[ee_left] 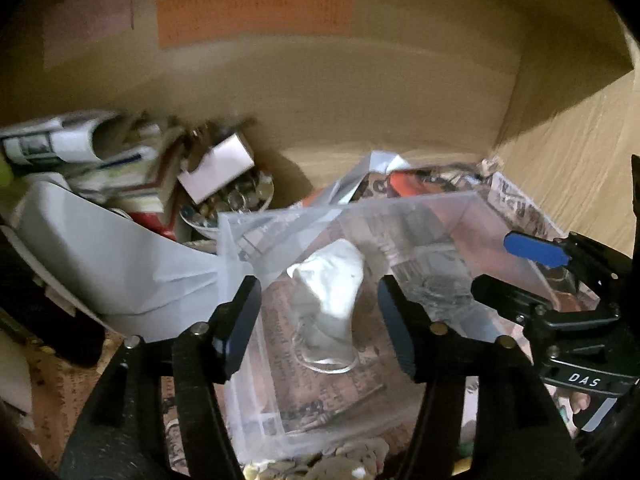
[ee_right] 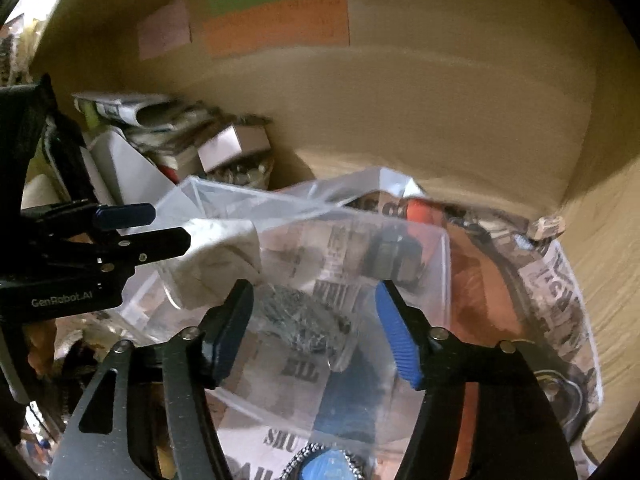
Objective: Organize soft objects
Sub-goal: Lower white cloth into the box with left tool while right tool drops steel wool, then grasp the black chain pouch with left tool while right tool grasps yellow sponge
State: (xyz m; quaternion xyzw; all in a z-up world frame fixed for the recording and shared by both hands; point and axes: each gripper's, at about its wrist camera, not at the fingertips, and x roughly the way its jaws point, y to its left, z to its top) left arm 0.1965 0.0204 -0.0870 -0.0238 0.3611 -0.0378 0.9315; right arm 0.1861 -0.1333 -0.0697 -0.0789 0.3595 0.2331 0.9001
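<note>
Two hand-held grippers over a clear plastic container (ee_left: 400,240) standing on newspaper (ee_left: 524,208) inside a cardboard box (ee_left: 360,92). Left gripper (ee_left: 318,322): jaws apart, nothing between the pads. Right gripper (ee_right: 316,328): jaws apart, likewise gripping nothing. A white soft cloth (ee_left: 334,280) lies in the container toward its left wall; a dark soft item (ee_right: 304,326) lies beside it on the container floor. Rolled papers and small boxes (ee_left: 120,168) fill the box's far left corner.
</note>
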